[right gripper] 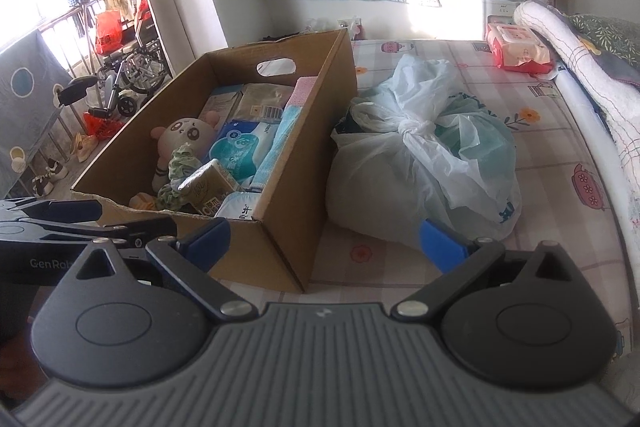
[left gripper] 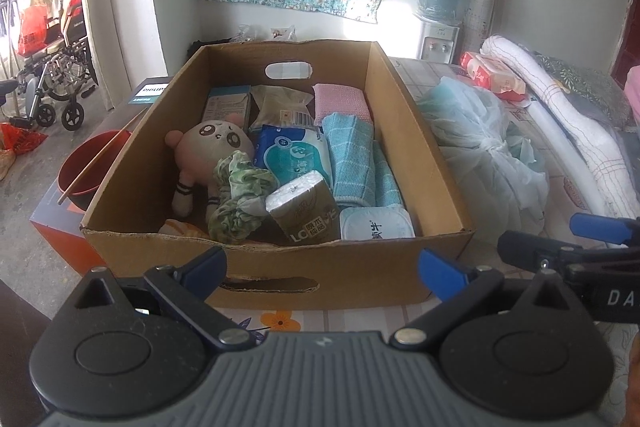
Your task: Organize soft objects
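From my left gripper (left gripper: 322, 267) I look down at a brown box (left gripper: 276, 269) on the bed (left gripper: 568, 187). My left fingers are spread wide and hold nothing. The near wall of the box sits just past them.

Inside the box, on the left, lies a doll (left gripper: 208, 147) on its back. A green scrunchie (left gripper: 240, 187) rests on the doll's legs. Beside it, near the front, is a tissue pack (left gripper: 304, 213), tilted. Behind that is a blue wipes pack (left gripper: 294, 153). On the right side are a blue towel (left gripper: 352, 163) and, farther back, a pink cloth (left gripper: 340, 101).

Right of the box sits a tied bag (left gripper: 488, 151), soft and pale. Far right is a white quilt (left gripper: 560, 107) rolled along the bed's edge. Left of the box, off the bed, is a red bowl (left gripper: 86, 167) with chopsticks across it. My right gripper (left gripper: 592, 243) pokes in at the right edge.

From my right gripper (right gripper: 324, 239) the box (right gripper: 280, 219) is on the left and the bag (right gripper: 404, 163) is straight ahead, close to the box. My right fingers are spread wide too, with nothing between them. The bag's knot sits on top. The doll (right gripper: 180, 135) and scrunchie (right gripper: 176, 167) show inside the box. A red pack (right gripper: 520, 47) lies far back on the bed (right gripper: 560, 147), near the quilt (right gripper: 560, 39). My left gripper (right gripper: 60, 223) shows at the left edge.
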Demonstrator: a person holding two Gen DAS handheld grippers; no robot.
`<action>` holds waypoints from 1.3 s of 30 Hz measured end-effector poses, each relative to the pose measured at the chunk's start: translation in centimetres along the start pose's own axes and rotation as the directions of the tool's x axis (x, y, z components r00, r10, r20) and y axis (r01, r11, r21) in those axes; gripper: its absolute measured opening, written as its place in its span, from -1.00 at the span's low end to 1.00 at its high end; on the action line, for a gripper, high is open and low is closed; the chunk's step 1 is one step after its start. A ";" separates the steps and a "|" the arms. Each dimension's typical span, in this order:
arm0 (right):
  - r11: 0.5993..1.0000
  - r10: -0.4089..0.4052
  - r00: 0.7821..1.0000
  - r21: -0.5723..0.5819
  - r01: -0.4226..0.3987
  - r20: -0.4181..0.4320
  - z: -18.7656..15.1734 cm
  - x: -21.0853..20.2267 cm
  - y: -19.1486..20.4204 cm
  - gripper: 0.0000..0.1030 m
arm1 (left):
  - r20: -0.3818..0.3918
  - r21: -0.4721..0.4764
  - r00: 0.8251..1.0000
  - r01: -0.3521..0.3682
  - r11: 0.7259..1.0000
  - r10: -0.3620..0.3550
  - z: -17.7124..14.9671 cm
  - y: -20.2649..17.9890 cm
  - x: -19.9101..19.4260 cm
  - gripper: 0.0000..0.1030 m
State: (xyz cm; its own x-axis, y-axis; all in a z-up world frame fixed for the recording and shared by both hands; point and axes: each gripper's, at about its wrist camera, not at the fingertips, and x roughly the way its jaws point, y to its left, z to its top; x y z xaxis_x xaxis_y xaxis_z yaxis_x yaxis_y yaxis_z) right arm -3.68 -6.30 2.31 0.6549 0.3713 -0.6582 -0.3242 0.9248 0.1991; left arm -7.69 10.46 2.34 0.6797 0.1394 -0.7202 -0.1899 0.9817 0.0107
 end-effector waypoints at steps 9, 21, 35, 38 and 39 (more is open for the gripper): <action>1.000 -0.015 1.000 -0.015 0.015 -0.024 0.0 0.9 0.0 0.97 | -0.037 -0.017 0.999 -0.012 1.000 0.011 -0.1 0.3 0.6 0.99; 1.000 -0.021 0.999 -0.022 0.020 -0.046 -0.1 1.7 0.1 0.97 | -0.066 -0.034 0.998 -0.018 0.999 0.015 -0.3 0.6 1.1 0.98; 0.999 -0.026 0.997 -0.027 0.024 -0.068 -0.2 2.2 0.0 0.97 | -0.099 -0.045 0.995 -0.021 0.999 0.017 -0.4 0.7 1.6 0.97; 0.999 -0.028 0.997 -0.030 0.026 -0.072 -0.2 2.4 0.0 0.97 | -0.103 -0.046 0.994 -0.023 0.999 0.018 -0.4 0.7 1.7 0.97; 0.999 -0.028 0.997 -0.030 0.026 -0.072 -0.1 2.4 0.1 0.97 | -0.104 -0.046 0.994 -0.023 0.999 0.018 -0.4 0.7 1.7 0.97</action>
State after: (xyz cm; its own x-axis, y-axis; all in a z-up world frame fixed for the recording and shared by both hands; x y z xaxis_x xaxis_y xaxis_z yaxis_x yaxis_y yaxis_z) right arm -2.23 -5.38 0.64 0.6128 0.3382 -0.7142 -0.3275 0.9312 0.1600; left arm -6.95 11.37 0.86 0.5986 0.1428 -0.7882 -0.2379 0.9713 -0.0047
